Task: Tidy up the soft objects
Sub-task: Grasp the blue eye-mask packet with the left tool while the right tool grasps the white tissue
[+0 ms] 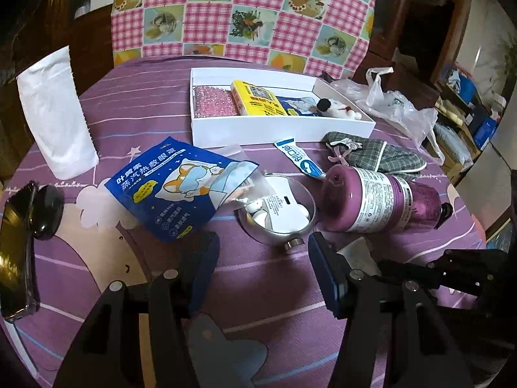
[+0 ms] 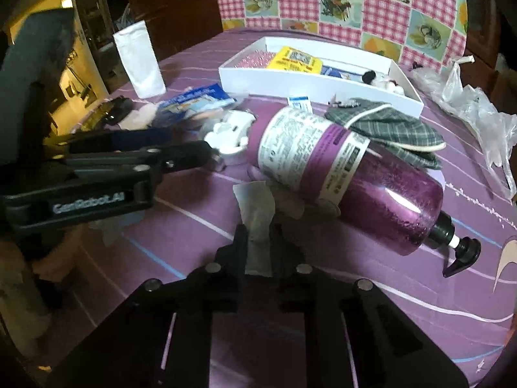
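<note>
On a purple bedsheet [image 1: 274,291], the left gripper [image 1: 263,258] hovers released near a blue packet [image 1: 174,187] and metal bowl [image 1: 278,229]. Right of it, the right gripper [image 2: 258,242] is clenched on a pale wipe [image 2: 255,207] beside a purple bottle [image 2: 371,187]; a white box [image 1: 281,129] sits far back.

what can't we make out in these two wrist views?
- White box: its near wall hides the lower contents in both views.
- Small pale packet: the right claw is shut on it; print unreadable, lower end hidden by the fingers.
- Pump bottle: label text too small and blurred.
- Phone: cut off by the left wrist view's edge.
- Metal bowl: white items inside unclear.
</note>
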`<state>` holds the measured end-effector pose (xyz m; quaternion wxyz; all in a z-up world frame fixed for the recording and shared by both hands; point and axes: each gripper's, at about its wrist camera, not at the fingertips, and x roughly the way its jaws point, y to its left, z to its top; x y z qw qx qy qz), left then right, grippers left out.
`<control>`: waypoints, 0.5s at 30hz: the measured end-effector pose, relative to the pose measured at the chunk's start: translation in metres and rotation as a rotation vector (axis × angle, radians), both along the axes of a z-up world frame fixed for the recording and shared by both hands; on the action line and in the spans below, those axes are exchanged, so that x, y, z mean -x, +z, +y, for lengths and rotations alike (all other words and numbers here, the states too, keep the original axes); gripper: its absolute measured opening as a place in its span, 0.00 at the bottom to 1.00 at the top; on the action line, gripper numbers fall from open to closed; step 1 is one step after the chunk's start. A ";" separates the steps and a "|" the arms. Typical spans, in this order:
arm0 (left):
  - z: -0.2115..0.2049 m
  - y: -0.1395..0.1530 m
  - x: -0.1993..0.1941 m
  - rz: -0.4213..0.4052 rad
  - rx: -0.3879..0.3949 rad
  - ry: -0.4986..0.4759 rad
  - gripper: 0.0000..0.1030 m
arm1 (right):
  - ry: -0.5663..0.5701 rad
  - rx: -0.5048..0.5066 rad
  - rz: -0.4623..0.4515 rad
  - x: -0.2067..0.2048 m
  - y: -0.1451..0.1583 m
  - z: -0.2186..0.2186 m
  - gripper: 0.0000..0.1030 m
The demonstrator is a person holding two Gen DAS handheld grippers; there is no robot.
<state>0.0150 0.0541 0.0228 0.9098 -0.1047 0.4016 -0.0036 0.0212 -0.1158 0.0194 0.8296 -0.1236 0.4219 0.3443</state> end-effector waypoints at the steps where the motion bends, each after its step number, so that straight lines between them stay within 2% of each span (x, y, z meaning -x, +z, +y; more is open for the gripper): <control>1: 0.001 0.001 0.000 -0.002 0.009 0.001 0.56 | -0.001 -0.014 -0.007 0.001 0.003 -0.001 0.15; 5: 0.007 0.004 0.001 -0.017 0.042 0.003 0.57 | -0.005 -0.084 -0.005 0.001 0.011 -0.005 0.15; 7: 0.007 0.001 0.000 -0.009 0.034 0.008 0.60 | -0.014 -0.092 -0.014 0.001 0.012 -0.005 0.15; 11: 0.008 -0.002 -0.003 0.013 0.046 -0.001 0.60 | -0.028 -0.087 -0.008 -0.002 0.011 -0.002 0.15; 15: 0.015 0.002 -0.002 -0.003 0.077 0.002 0.60 | -0.016 -0.124 -0.029 -0.001 0.019 -0.004 0.15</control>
